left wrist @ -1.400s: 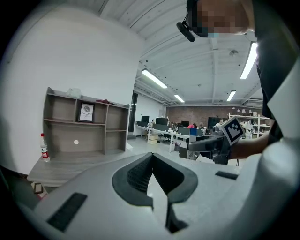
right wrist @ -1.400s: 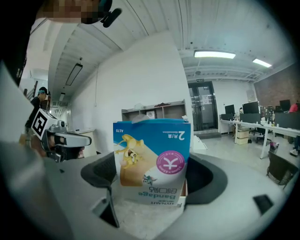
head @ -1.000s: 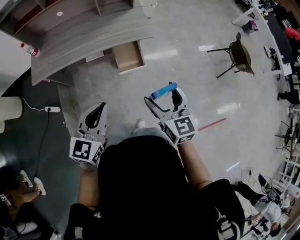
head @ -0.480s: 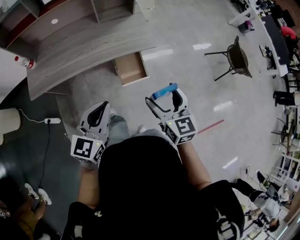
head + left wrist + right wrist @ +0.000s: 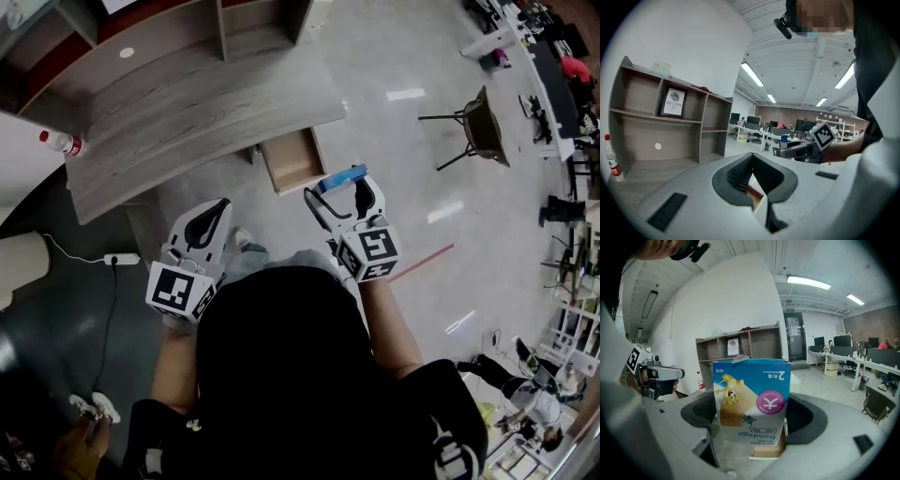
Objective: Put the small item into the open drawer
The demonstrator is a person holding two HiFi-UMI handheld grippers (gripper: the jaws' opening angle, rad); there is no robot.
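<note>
- The right gripper (image 5: 336, 190) was clamped on a small blue bandage box (image 5: 339, 177), its jaws pressing the box from both sides.
- In the right gripper view the box (image 5: 752, 399) stood upright between the jaws with its print upside down and a pink round mark on its front.
- The open drawer (image 5: 293, 161) stuck out from under the grey wooden desk (image 5: 187, 108). In the head view it lay at about 10 o'clock from the box, close to it but not under it.
- The drawer's pale wooden inside showed nothing in it, and the box was held in the air, not yet in the drawer.
- The left gripper (image 5: 217, 208) was at 9 o'clock of the right one, well apart from it. Its jaws were closed together with nothing between them.
- Through the notch behind the left jaws, the left gripper view showed a corner of the drawer (image 5: 757, 197).
- A clear bottle with a red cap (image 5: 58, 142) stood on the desk's end, at 9 o'clock of the drawer.
- A chair (image 5: 480, 117) stood on the shiny floor at 2 o'clock of the right gripper, well apart from it.
- A white power strip (image 5: 122, 259) lay on the dark floor at 9 o'clock of the left gripper.
</note>
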